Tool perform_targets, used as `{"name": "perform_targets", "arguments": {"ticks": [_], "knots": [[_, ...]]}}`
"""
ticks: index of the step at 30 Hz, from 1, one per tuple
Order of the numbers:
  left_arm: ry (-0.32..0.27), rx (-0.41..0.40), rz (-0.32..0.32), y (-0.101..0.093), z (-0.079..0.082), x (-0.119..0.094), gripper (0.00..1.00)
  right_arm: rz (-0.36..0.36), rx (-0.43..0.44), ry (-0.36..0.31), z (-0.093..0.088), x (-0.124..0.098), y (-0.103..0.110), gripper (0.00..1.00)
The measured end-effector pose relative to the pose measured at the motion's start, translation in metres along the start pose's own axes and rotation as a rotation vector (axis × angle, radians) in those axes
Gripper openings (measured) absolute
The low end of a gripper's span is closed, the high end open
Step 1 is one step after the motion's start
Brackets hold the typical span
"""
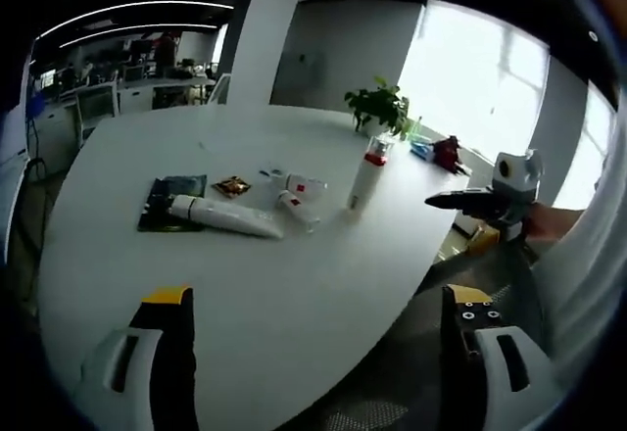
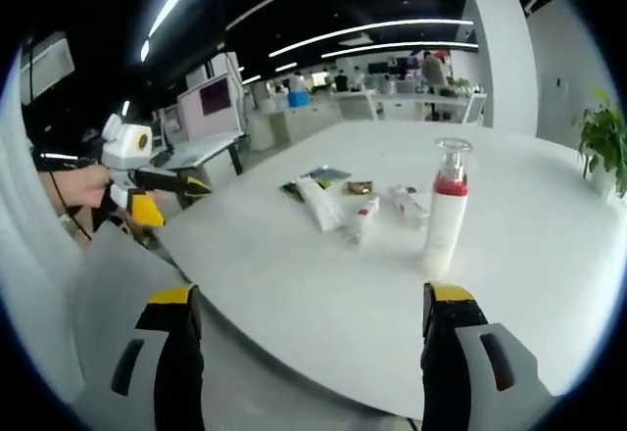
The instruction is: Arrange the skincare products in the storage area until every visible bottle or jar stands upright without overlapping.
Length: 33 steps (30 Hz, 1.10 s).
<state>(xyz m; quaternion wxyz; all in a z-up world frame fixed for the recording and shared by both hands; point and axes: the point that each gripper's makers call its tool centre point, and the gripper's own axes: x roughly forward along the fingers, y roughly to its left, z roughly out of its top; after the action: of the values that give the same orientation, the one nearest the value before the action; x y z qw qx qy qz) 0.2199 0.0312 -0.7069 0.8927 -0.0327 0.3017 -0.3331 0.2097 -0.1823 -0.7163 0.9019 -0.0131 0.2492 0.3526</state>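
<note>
A white pump bottle with a red band stands upright on the white oval table. Left of it a long white tube lies flat, partly on a dark packet. Two small white containers with red marks lie on their sides between tube and bottle, beside a gold sachet. My left gripper is open at the table's near edge. Off the edge to the right, my right gripper is also open and holds nothing.
A potted plant and a red object stand at the table's window side. Desks, monitors and people fill the office behind. A person's sleeve shows beside the table.
</note>
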Motion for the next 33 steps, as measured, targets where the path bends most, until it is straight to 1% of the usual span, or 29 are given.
{"name": "perform_targets", "arguments": {"ticks": [5,13,15,18,20,22,24,29,31,33], "knots": [[0.015,-0.019,-0.022,0.003,0.008,0.007,0.99,-0.006,0.018,0.006,-0.002,-0.001,-0.001,0.91],[0.07,0.024,-0.038,0.011,0.015,0.022,0.97,-0.014,0.029,-0.002,-0.001,-0.002,-0.003,0.89],[0.088,0.029,-0.047,0.015,0.018,0.025,0.95,-0.015,0.033,-0.003,-0.001,-0.002,-0.004,0.89],[0.086,0.034,-0.051,0.023,0.026,0.03,0.96,-0.021,0.042,-0.001,-0.002,-0.002,-0.005,0.89],[0.082,0.052,-0.045,0.03,0.032,0.034,0.95,-0.023,0.05,-0.005,-0.002,-0.003,-0.006,0.89],[0.091,0.075,-0.037,0.038,0.037,0.038,0.94,-0.023,0.057,-0.006,-0.002,-0.003,-0.006,0.88],[0.115,0.11,-0.021,0.045,0.039,0.041,0.95,-0.022,0.063,-0.007,-0.002,-0.003,-0.007,0.88],[0.182,0.123,-0.039,0.052,0.038,0.05,0.92,-0.023,0.072,-0.006,-0.001,-0.003,-0.006,0.88],[0.226,0.166,-0.05,0.056,0.036,0.055,0.91,-0.025,0.08,-0.008,-0.001,-0.004,-0.007,0.88],[0.253,0.193,-0.056,0.055,0.035,0.059,0.91,-0.028,0.088,-0.008,0.0,-0.005,-0.007,0.87]]}}
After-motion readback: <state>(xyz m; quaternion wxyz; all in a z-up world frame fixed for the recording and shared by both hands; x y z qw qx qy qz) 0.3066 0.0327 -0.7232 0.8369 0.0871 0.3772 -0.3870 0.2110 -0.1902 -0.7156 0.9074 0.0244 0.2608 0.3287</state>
